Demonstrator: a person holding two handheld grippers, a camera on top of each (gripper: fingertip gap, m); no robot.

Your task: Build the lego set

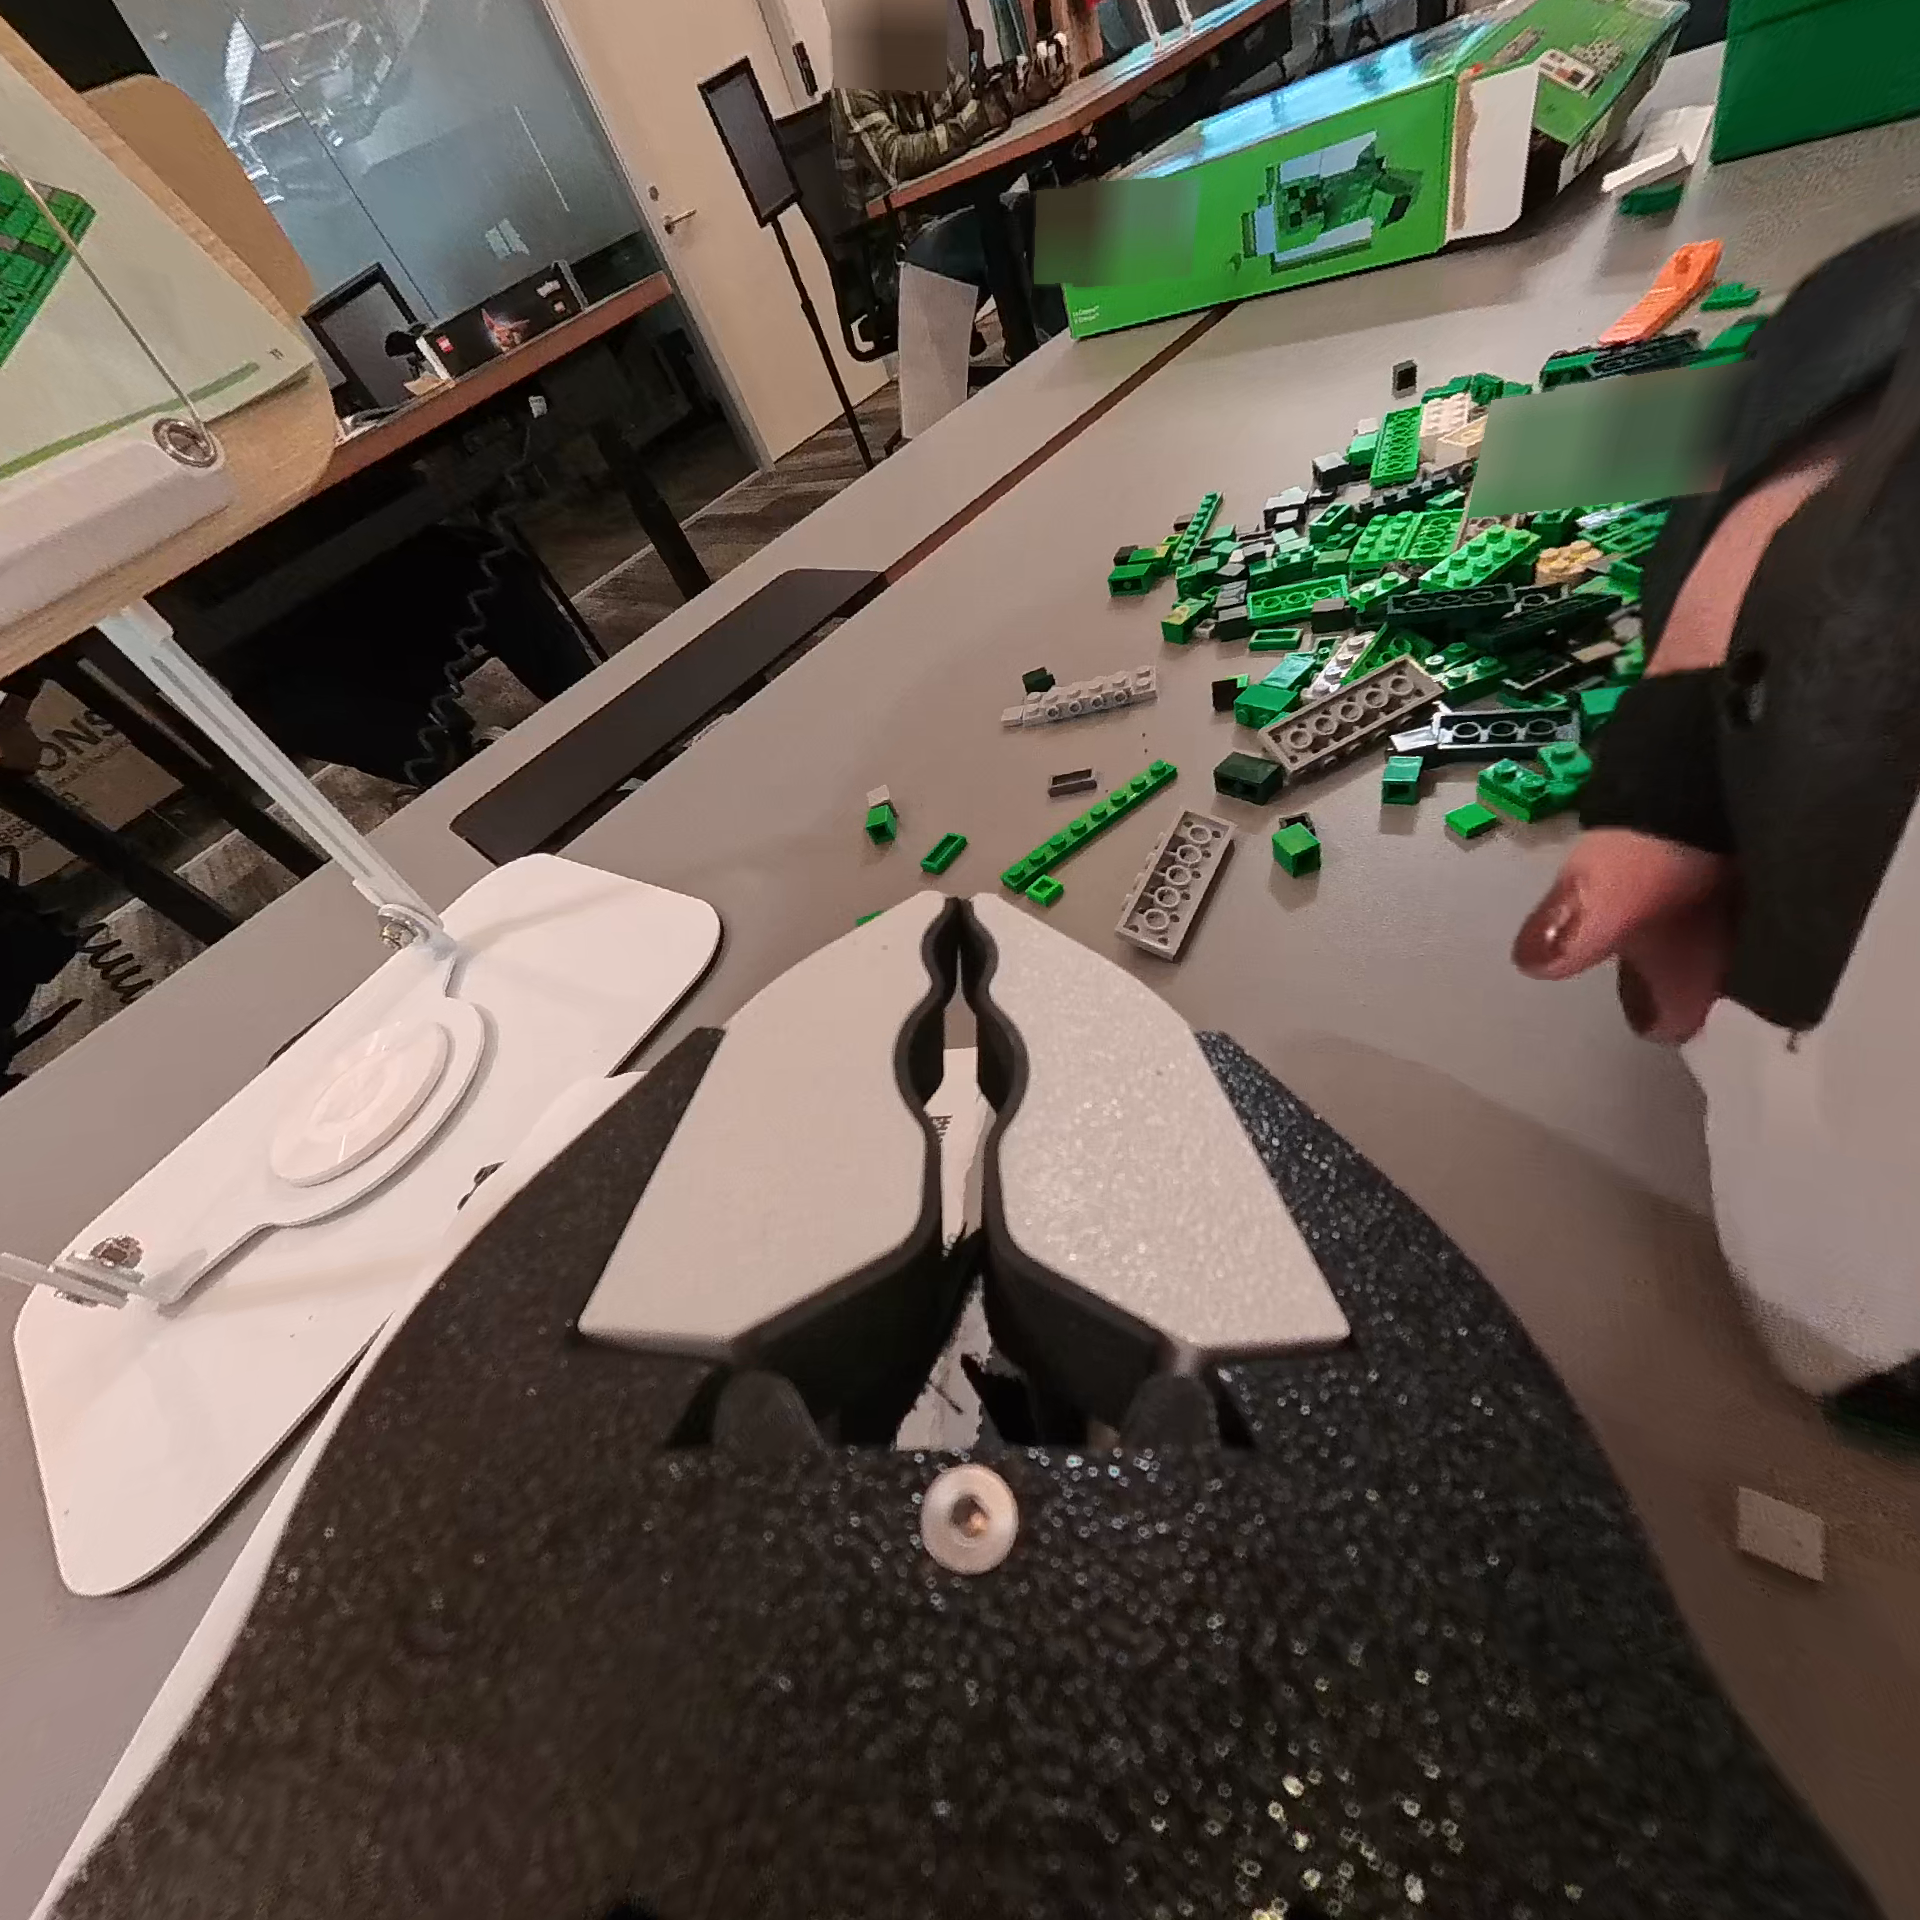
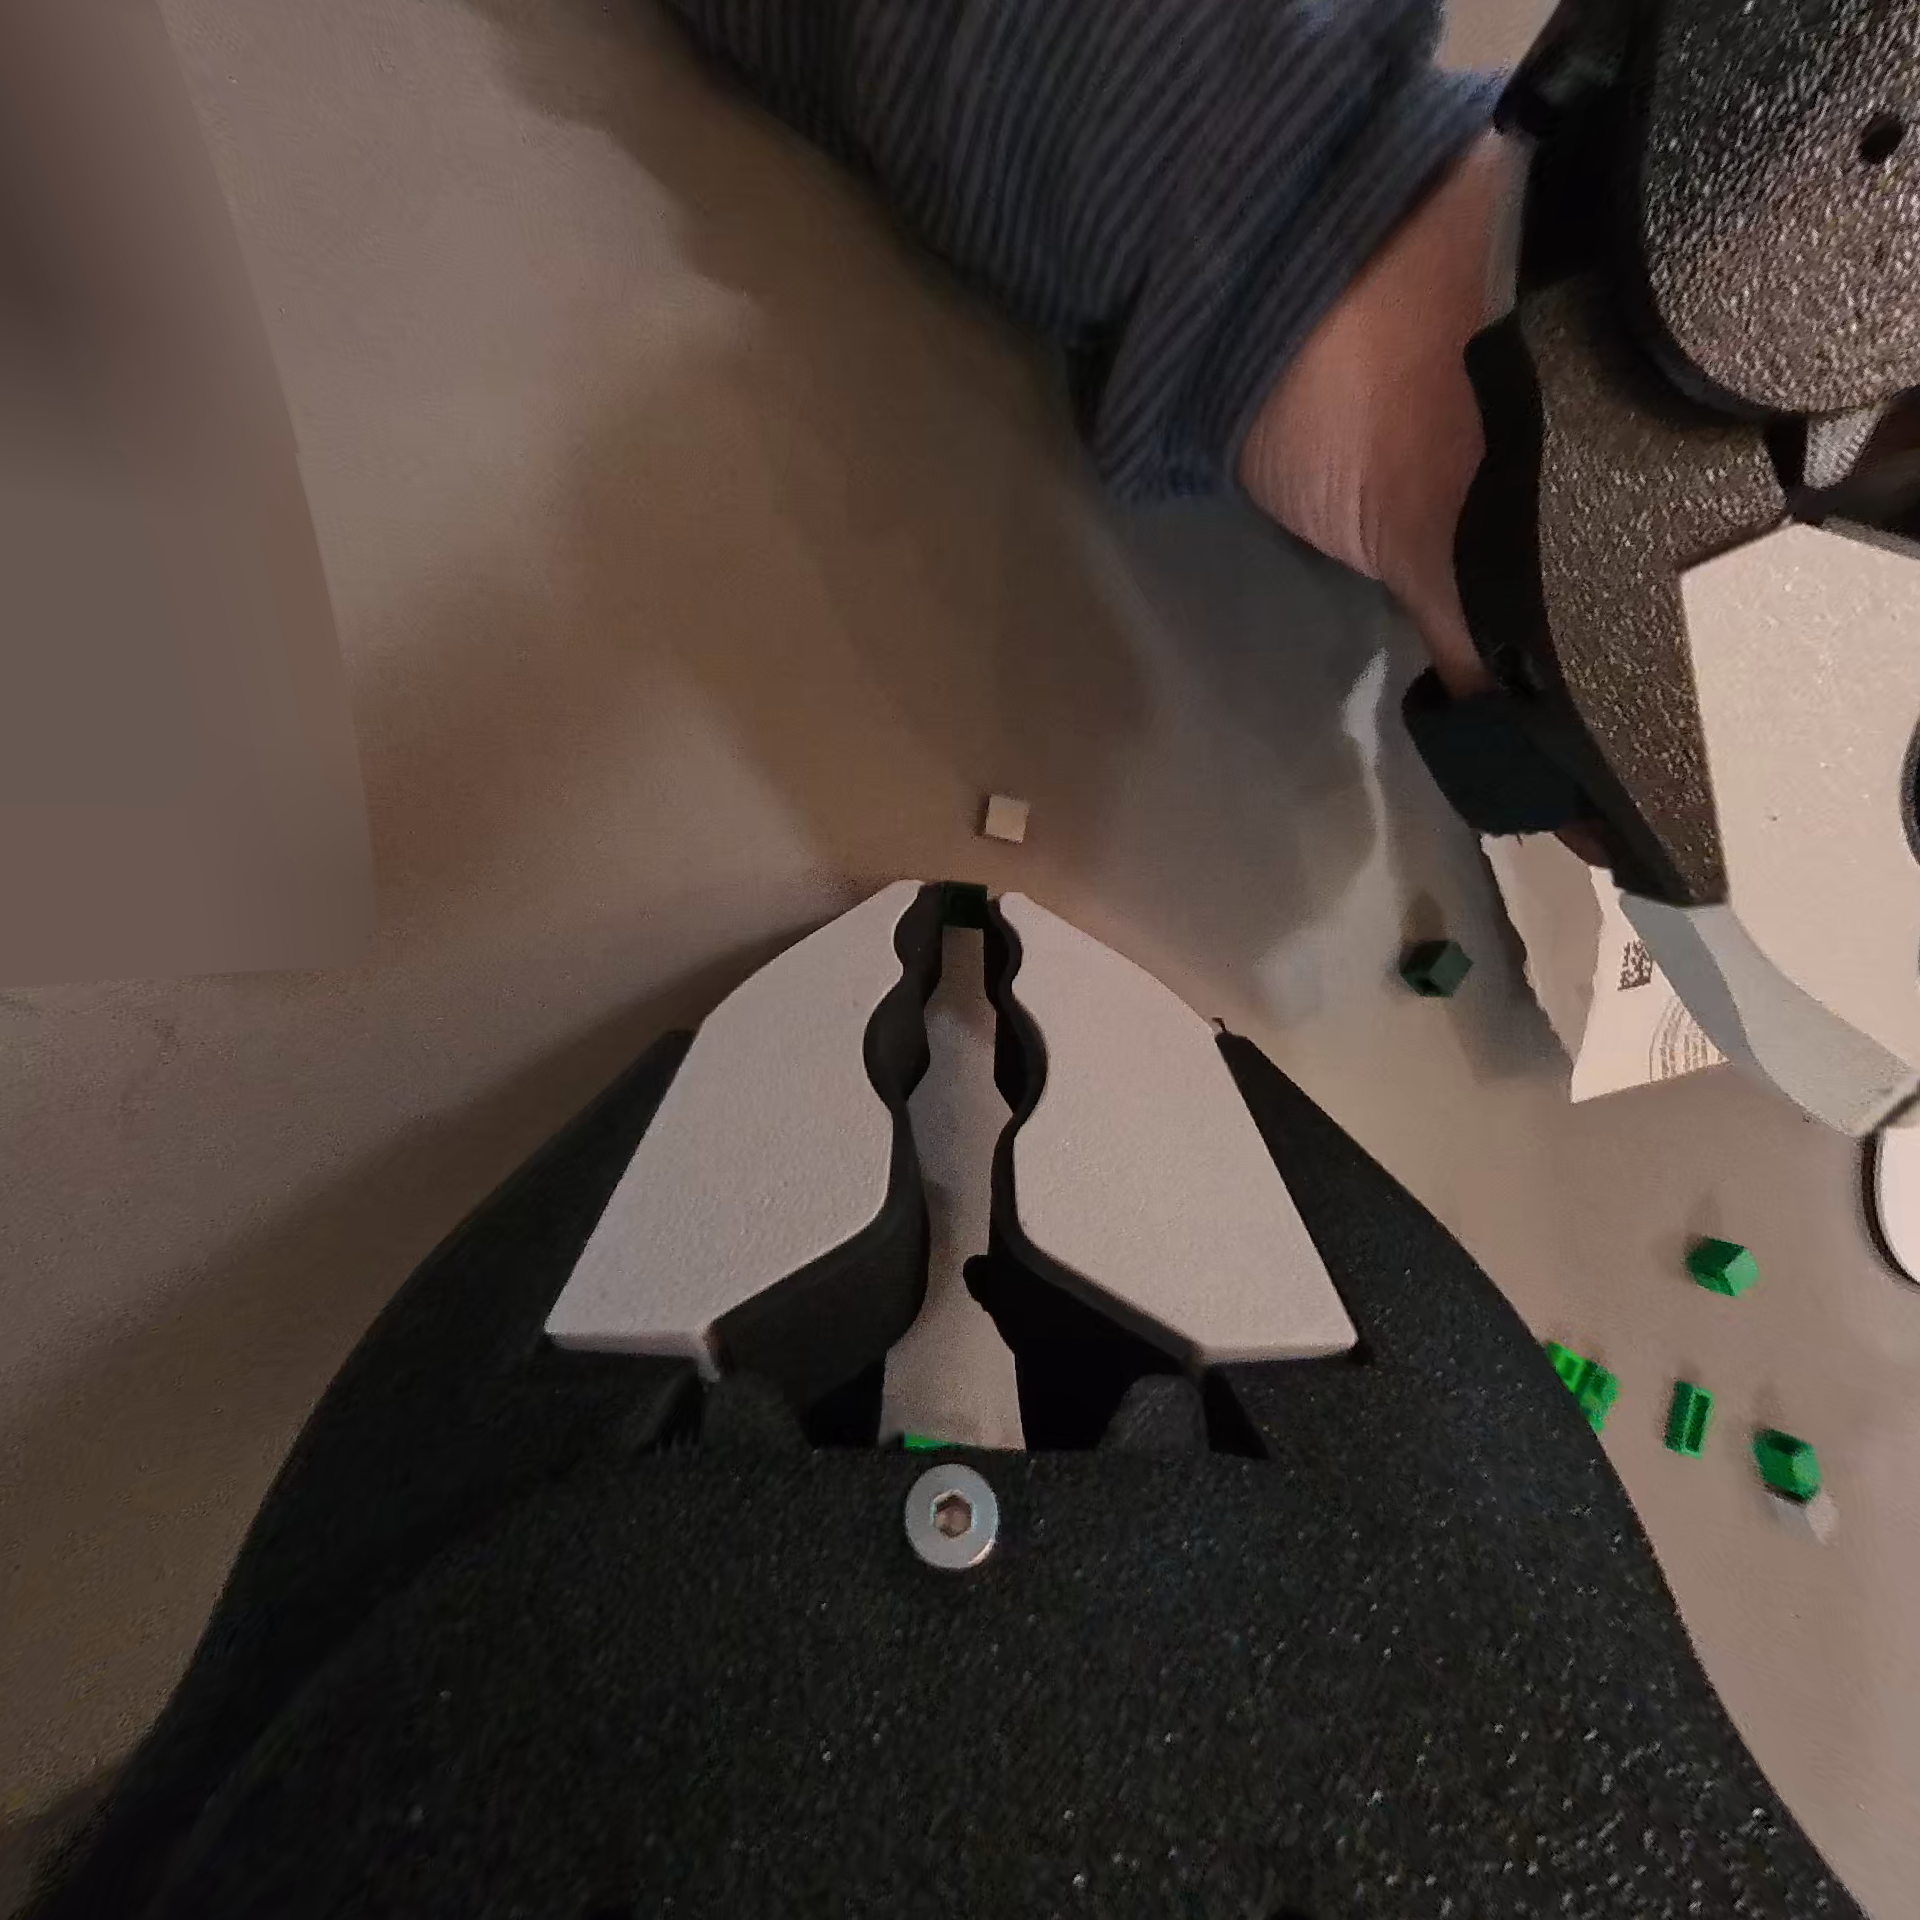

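My left gripper (image 1: 961,912) is shut with nothing showing between its tips, held over the grey table (image 1: 1351,1039) just short of the scattered pieces. A pile of green, dark and grey lego bricks (image 1: 1455,592) lies ahead to the right. My right gripper (image 2: 961,896) is shut on a small green brick (image 2: 962,906) at its tips, low over the table. A small white tile (image 2: 1004,831) lies just beyond those tips; it also shows in the left wrist view (image 1: 1779,1548). The left gripper's body (image 2: 1621,540) and the hand holding it show at the upper right of the right wrist view.
A white stand base (image 1: 312,1091) holding an instruction booklet (image 1: 104,343) is at left. A green set box (image 1: 1299,218) and an orange brick separator (image 1: 1662,291) lie at the back. Loose grey plates (image 1: 1177,883), a long green plate (image 1: 1091,826) and small green bricks (image 2: 1723,1268) are scattered about.
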